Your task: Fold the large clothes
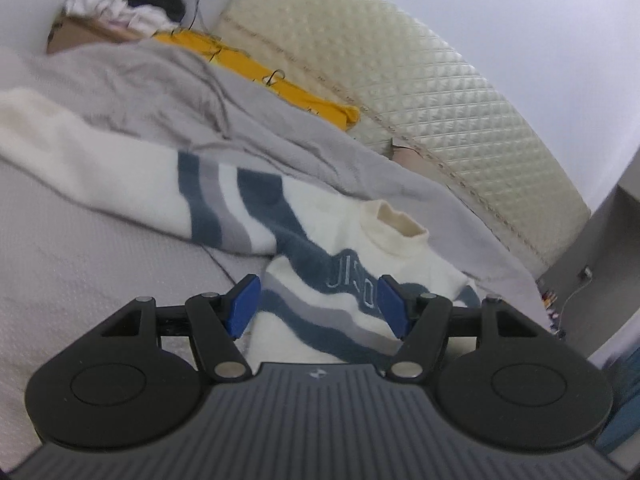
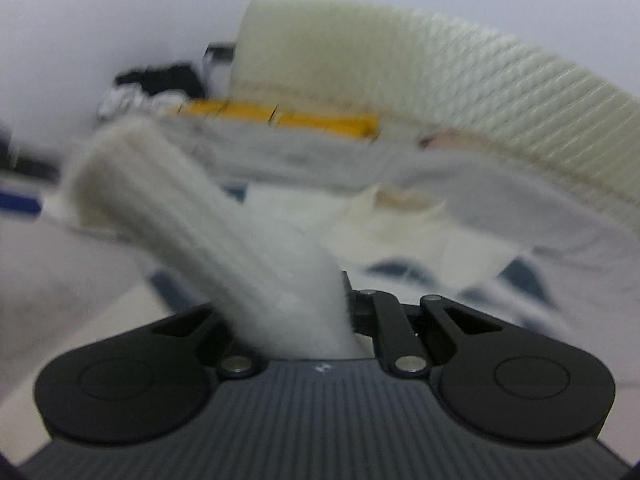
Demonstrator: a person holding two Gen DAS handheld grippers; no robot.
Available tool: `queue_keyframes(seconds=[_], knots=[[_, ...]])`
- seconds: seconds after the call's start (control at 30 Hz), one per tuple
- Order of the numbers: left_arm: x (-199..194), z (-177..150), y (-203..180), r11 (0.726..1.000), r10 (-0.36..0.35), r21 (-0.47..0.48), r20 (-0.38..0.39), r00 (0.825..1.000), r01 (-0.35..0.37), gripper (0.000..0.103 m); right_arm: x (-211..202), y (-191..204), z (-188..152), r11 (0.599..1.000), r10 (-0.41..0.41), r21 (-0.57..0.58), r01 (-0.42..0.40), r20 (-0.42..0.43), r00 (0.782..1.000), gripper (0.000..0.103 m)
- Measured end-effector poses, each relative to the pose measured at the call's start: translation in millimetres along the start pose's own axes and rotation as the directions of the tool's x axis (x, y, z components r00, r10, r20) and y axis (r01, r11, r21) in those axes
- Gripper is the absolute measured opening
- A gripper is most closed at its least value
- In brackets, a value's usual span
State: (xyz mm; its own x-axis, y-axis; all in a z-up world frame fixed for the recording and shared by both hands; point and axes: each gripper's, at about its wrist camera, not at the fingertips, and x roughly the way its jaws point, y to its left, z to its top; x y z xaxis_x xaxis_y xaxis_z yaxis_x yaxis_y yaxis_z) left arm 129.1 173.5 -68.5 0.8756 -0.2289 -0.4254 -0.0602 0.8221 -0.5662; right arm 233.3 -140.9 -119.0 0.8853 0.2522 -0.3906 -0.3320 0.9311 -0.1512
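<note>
One cream sleeve point(image 2: 208, 216) in right claw point(image 2: 320, 320), slanting up-left.

The left gripper point(image 1: 318, 306) points slightly downward, its blue pads point(image 1: 243, 306) standing well apart with nothing pressed between them. The right gripper point(image 2: 320, 312) also tilts slightly downward; its jaws are nearly closed, pinching a white sleeve point(image 2: 192, 216) that sticks up and away to the left from between them. Its fingertips are hidden by the cloth, and the view is blurred.
</note>
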Motion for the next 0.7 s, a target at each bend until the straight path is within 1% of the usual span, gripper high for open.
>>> queue_keyframes(seconds=[0.1,0.13,0.2,0.27,0.33,0.4,0.43,0.5,0.6,0.7], knots=[[11,-1,1,1.000,-0.002,0.006,-0.022,1.000,0.002,0.070,17,17,-18,1.000,0.005,-0.022,-0.006,-0.070,0.998,0.012],[14,-2,0,1.000,-0.001,0.011,-0.031,1.000,0.001,0.070,20,29,-22,1.000,0.007,-0.024,-0.009,-0.090,0.996,0.012],[21,-4,-1,1.000,-0.004,0.016,-0.050,0.999,0.005,0.070,23,31,-28,1.000,0.005,-0.026,-0.008,-0.131,0.991,0.014],[27,-6,-2,1.000,-0.020,0.015,-0.069,0.997,0.021,0.070,21,33,-30,0.999,0.005,-0.032,-0.010,-0.147,0.989,0.015],[31,-10,-6,0.999,-0.029,0.028,-0.086,0.996,0.031,0.070,16,35,-29,0.999,0.031,-0.032,-0.036,-0.164,0.986,0.025],[32,-12,-10,0.998,-0.039,0.047,-0.094,0.995,0.043,0.070,9,37,-28,0.995,0.096,-0.014,-0.101,-0.202,0.975,0.047],[32,-13,-11,0.997,-0.047,0.054,-0.097,0.994,0.052,0.070,3,40,-28,0.991,0.124,-0.017,-0.131,-0.213,0.969,0.052],[32,-15,-15,0.996,-0.053,0.072,-0.100,0.994,0.061,0.070,-10,46,-30,0.982,0.171,-0.040,-0.184,-0.228,0.959,0.066],[29,-19,-20,0.993,-0.072,0.087,-0.107,0.992,0.081,0.070,-35,53,-34,0.967,0.233,-0.046,-0.252,-0.254,0.939,0.068],[25,-23,-26,0.989,-0.089,0.105,-0.116,0.989,0.101,0.070,-60,47,-39,0.958,0.275,-0.012,-0.288,-0.267,0.924,0.068]])
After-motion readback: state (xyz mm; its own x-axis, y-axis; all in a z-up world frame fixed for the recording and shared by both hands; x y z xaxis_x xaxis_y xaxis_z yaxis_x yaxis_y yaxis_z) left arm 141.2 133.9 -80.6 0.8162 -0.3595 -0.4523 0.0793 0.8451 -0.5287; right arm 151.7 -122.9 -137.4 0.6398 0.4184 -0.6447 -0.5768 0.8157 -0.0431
